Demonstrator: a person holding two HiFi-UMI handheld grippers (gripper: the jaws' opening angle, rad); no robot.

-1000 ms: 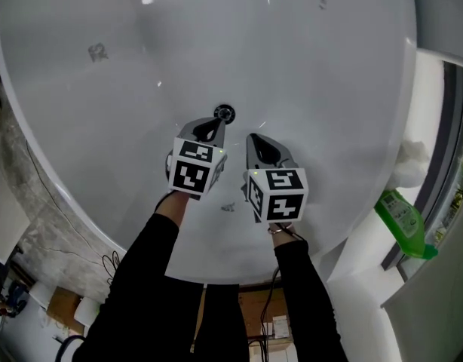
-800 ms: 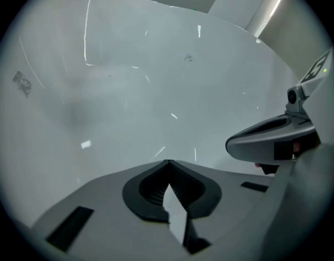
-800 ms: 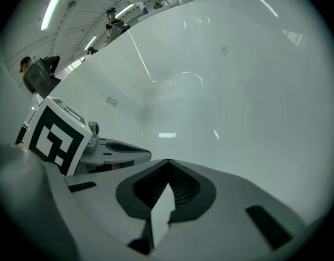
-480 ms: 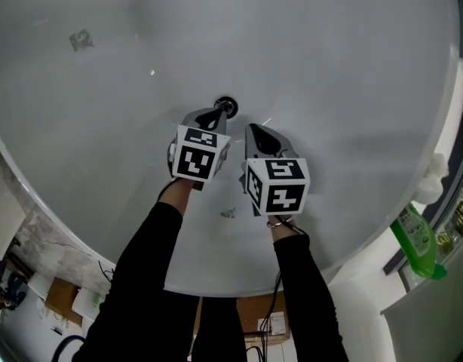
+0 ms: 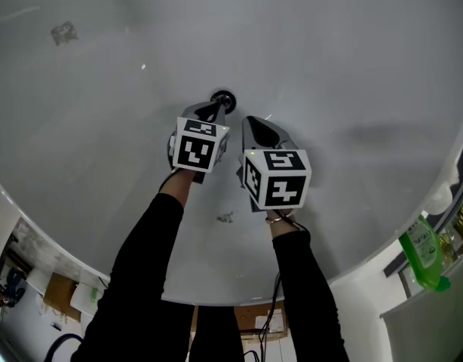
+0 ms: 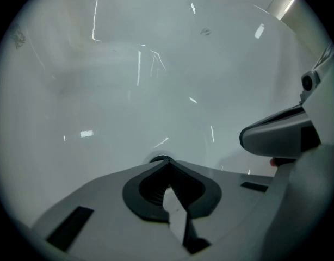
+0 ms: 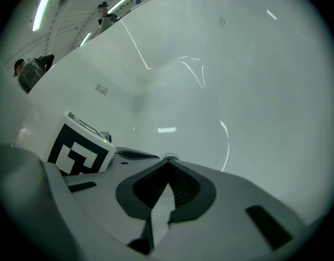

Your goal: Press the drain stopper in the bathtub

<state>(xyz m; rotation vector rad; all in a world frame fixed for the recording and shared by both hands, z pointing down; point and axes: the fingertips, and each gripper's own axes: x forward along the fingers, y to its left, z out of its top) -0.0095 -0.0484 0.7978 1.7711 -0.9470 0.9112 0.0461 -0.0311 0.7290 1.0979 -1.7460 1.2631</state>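
The small round dark-ringed drain stopper [image 5: 222, 99] sits in the floor of the glossy white bathtub [image 5: 344, 66], near the middle of the head view. Being round, it has no long axis across the floor. I judge that its 1 axis runs straight up out of the tub, with the flat cap facing me. The grey left gripper [image 5: 215, 111] has its 2 jaws pressed together with nothing between them, and the joined tip lies over the stopper's near edge. In its own view only a sliver of the stopper [image 6: 158, 158] peeks past the tip, so I cannot tell whether they touch. My worry is an off-centre push. On an edge that close, the narrow tip could skid off the slick cap onto the enamel, or tilt the cap so it jams instead of clicking. The right gripper [image 5: 252, 121], also closed and empty, hangs just beside the left one, and a sideways correction could knock the 2 together. A green plastic bottle [image 5: 424, 251] stands well apart, outside the tub's rim.
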